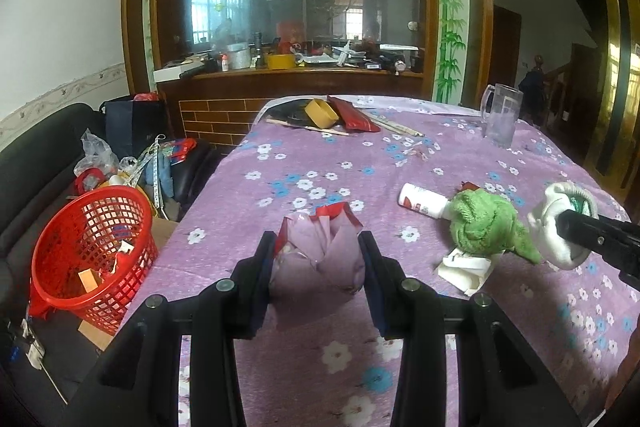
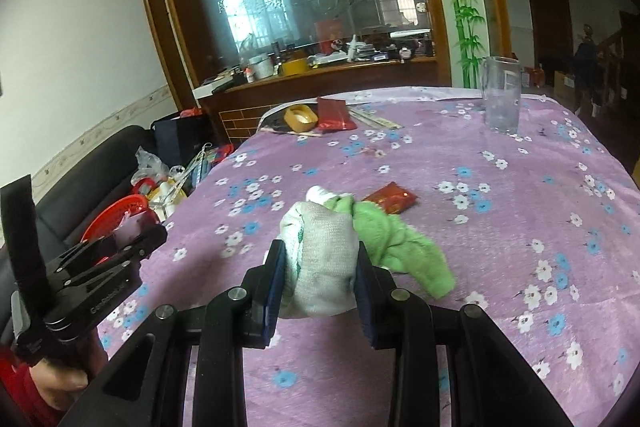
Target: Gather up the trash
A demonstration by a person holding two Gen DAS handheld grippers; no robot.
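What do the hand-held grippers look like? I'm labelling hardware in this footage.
Both are matte black linkage frames with silver pivot bolts and dark blue pads on the fingers. The left hand-held gripper carries small white lettering and a black upright strap. The right hand-held gripper matches. A red sleeve covers the left wrist.

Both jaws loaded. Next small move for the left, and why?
Probably swing the left gripper leftward, off the table edge, to over the red basket, then release. Its jaws are already shut on the crumpled purple wrapper, and the basket sits low beside the table with trash already in it. The right gripper holds a white sock-like cloth, so it can follow.
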